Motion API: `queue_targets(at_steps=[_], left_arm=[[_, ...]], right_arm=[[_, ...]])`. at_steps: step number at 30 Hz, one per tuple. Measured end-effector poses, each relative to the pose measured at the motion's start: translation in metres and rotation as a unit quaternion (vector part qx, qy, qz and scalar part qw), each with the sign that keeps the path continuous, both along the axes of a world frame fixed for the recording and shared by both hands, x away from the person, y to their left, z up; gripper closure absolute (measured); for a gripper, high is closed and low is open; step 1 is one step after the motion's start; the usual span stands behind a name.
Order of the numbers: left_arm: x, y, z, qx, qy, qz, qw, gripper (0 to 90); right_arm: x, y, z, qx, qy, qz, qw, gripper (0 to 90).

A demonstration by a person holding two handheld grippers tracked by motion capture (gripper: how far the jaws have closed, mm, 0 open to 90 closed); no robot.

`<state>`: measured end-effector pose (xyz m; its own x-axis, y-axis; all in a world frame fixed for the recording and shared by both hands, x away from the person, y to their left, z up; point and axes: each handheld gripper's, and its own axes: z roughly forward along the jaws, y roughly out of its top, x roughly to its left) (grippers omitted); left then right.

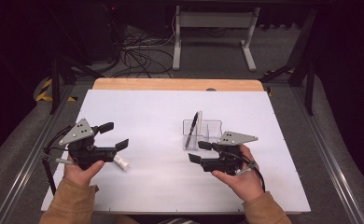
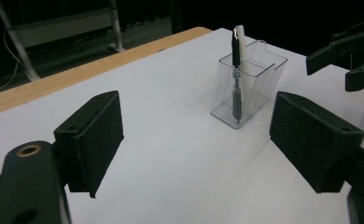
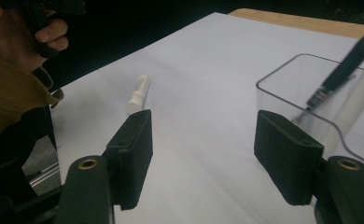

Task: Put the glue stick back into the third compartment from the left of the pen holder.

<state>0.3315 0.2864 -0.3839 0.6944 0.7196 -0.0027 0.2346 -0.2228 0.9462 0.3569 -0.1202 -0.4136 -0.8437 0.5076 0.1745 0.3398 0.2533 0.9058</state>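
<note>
White sheeting covers the counter [image 1: 171, 186], whose wooden far edge shows beyond it; dark floor with cables and a white frame lie behind. Landmark: the clear plastic holder [image 1: 202, 132], standing upright on the sheet right of centre. A black pen [image 1: 192, 129] leans inside it, tip down, and the left gripper view shows a white pen [image 2: 240, 46] standing in it beside the black one. A white tube [image 1: 121, 163] lies flat on the sheet well to the left of the holder, just beside the left hand-held gripper [image 1: 115, 136]. That hand-held gripper sits well left of the holder, its jaws wide apart with nothing between them, pointing toward the holder. The right hand-held gripper [image 1: 198, 152] sits just in front of the holder, on the person's side, its jaws apart and empty, aimed leftward; its far jaw is close to the holder's wall, contact not discernible. Tan sleeves enter at the near edge.
</note>
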Motion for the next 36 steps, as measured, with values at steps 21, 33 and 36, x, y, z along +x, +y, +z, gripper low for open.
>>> queue_targets(at_steps=[21, 33, 36], left_arm=[[-0.008, 0.034, -0.013, -0.026, 0.002, 0.034, 0.9991, 14.3], [-0.005, 0.045, -0.02, -0.029, 0.007, 0.046, 0.9985, 9.9], [-0.004, 0.046, -0.021, -0.028, 0.007, 0.049, 0.9984, 9.9]], right_arm=[[0.013, 0.085, -0.021, 0.001, 0.013, 0.075, 0.9971, 41.3], [0.018, 0.131, -0.041, -0.016, 0.027, 0.101, 0.9944, 41.3], [0.019, 0.141, -0.047, -0.022, 0.03, 0.106, 0.9937, 41.3]])
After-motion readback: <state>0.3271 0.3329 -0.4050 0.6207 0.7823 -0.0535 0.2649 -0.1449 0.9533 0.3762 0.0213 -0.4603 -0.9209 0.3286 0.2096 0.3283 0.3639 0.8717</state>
